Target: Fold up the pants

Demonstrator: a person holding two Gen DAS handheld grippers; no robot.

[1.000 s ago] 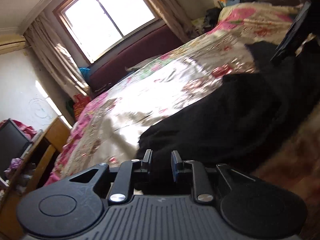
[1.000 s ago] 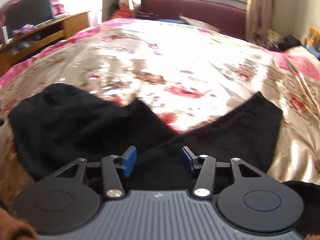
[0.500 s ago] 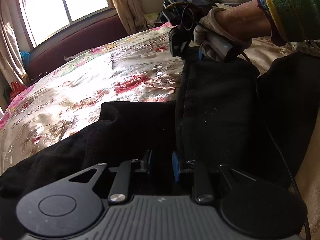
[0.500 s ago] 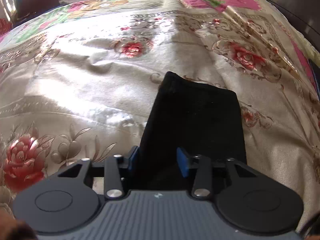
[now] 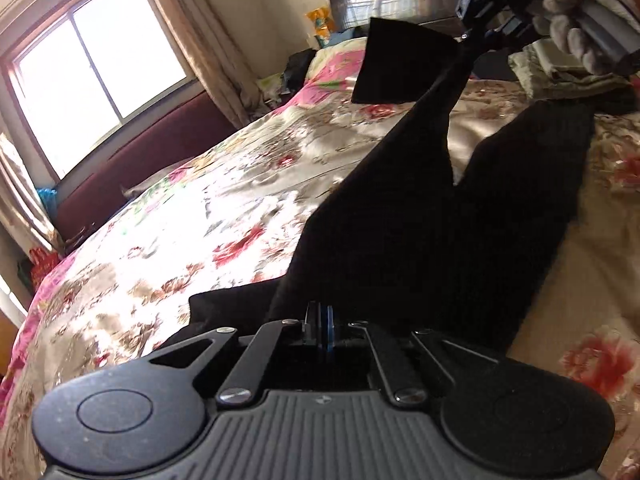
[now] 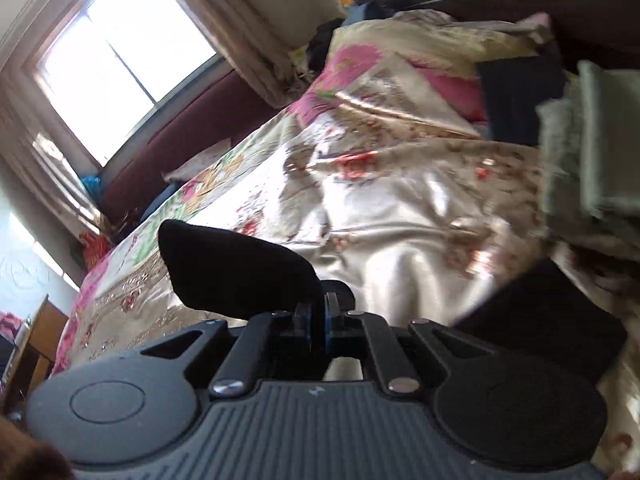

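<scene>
left gripper [image 5: 319,322]: fingers pressed together on the near end of the black pants [image 5: 420,216] | right gripper [image 6: 318,318]: fingers clamped on one leg's end, lifted above the bed [image 6: 400,208] | pants: other leg [image 5: 536,168] lies flat on the floral bedspread | window [image 5: 92,76] at far left

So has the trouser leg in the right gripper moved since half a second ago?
Yes. The black pants leg end, clamped in the right gripper, has come up off the floral bedspread; it now hangs above it, where earlier it lay flat.
</scene>
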